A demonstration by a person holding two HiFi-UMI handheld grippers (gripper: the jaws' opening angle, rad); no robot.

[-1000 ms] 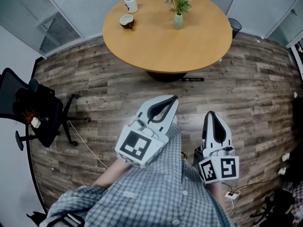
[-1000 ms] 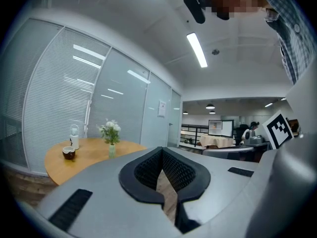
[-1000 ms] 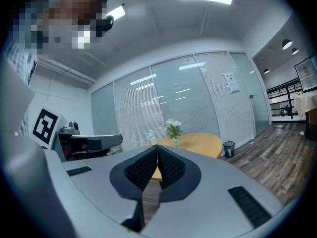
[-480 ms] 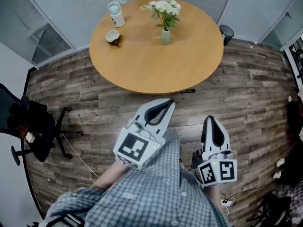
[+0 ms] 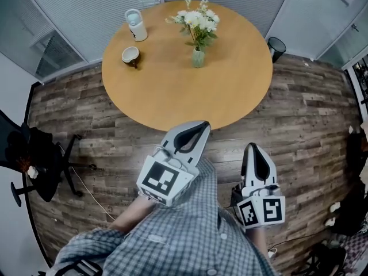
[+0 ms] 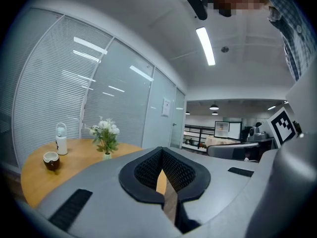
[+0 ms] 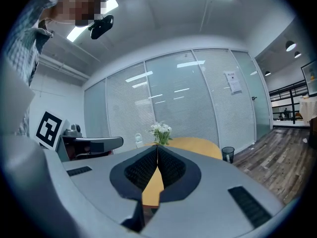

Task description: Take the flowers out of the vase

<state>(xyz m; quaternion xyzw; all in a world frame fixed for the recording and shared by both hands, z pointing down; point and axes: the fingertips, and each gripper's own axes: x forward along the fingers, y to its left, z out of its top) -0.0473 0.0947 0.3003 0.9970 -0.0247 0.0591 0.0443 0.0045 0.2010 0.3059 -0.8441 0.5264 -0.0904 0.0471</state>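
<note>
White flowers with green leaves stand in a small pale green vase on the far half of a round wooden table. The flowers also show in the left gripper view, and the flowers in the right gripper view. My left gripper is shut and empty, its tips at the table's near edge. My right gripper is shut and empty, over the floor short of the table. Both point toward the table and are well short of the vase.
A white bottle and a cup stand at the table's far left. A black bin sits on the floor at the right, a black office chair at the left. Glass walls with blinds enclose the far side.
Both grippers have come closer to the table, still shut. The left gripper's tips now reach the table's near edge. The table and flowers sit lower and larger in the head view.
</note>
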